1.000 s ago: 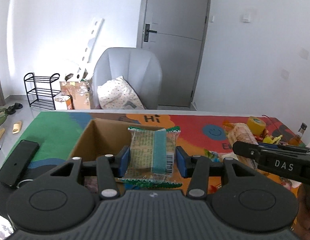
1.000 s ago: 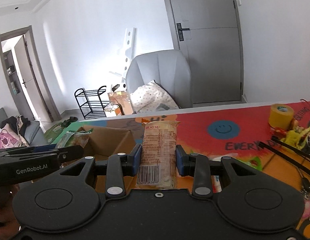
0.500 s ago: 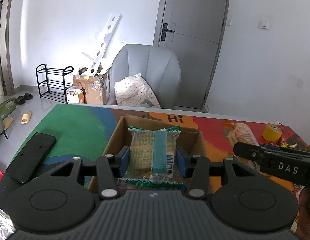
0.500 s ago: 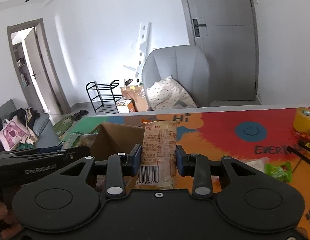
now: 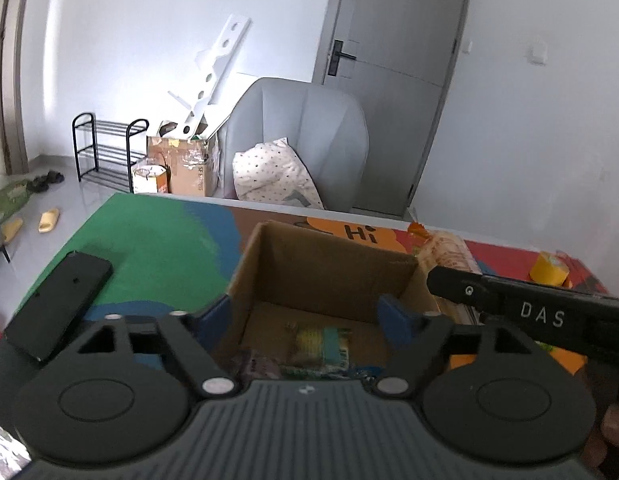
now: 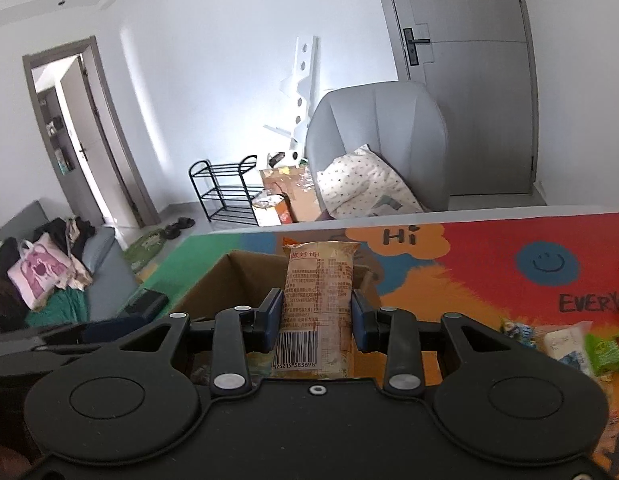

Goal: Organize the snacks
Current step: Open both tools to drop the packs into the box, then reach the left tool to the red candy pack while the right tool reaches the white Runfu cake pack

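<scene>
An open cardboard box (image 5: 329, 276) stands on the colourful table mat. My left gripper (image 5: 309, 312) is open just above the box's near edge. A green snack packet (image 5: 321, 344) lies blurred on the box floor below it, beside another wrapped snack. My right gripper (image 6: 317, 316) is shut on an orange biscuit packet (image 6: 317, 300), held upright over the right side of the box (image 6: 229, 280). The right gripper and its packet (image 5: 445, 248) also show at the box's right wall in the left wrist view.
A black phone (image 5: 57, 304) lies on the green part of the mat, left of the box. Loose snacks (image 6: 569, 344) lie on the mat at the right. A yellow tape roll (image 5: 549, 268) sits far right. A grey armchair (image 5: 301, 140) stands behind the table.
My left gripper has opened and the green packet has dropped into the box. My right gripper has carried the orange packet left, closer over the box.
</scene>
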The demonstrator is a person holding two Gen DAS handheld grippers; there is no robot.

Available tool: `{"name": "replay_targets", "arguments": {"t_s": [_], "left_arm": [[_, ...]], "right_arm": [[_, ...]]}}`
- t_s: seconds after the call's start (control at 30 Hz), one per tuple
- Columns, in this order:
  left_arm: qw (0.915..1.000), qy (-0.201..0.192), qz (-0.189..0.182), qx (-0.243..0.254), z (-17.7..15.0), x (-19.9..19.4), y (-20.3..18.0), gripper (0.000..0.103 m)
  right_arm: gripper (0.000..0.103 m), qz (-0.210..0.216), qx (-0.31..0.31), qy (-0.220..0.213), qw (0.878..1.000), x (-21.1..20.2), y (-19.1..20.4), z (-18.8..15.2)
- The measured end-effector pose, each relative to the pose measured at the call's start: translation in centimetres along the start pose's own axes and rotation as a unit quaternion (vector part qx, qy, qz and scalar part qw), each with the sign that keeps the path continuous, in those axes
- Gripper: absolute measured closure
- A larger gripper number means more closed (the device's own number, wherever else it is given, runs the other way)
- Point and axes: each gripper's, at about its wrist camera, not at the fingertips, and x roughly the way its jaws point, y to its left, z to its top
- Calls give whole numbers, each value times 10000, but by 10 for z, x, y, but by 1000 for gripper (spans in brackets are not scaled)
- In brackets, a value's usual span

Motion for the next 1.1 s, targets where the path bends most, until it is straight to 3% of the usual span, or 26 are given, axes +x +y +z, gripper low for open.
{"name": "replay_targets", "arguments": {"t_s": [0.13,0.4,0.5,0.7,1.1], "left_arm": [[9999,12,65,-157,1,-1,8,19],[9994,9,241,-261,-1,-9,8,9],[9995,-40,242,-212,-2,-13,4,4],[9997,-86,176,-126,-3,-18,-4,0],[10000,-52,-12,58,-10,-26,-32,0]], "right_arm": [[54,39,82,-8,10000,-2,-1,-1],[18,-133,149,-122,9997,-20,-11,-2],[11,-277,220,-220,9991,-30,-19,-4],[1,-439,414,-275,9978,-43,-37,-11],[0,-741,753,-280,9940,-82,-79,-28]]}}
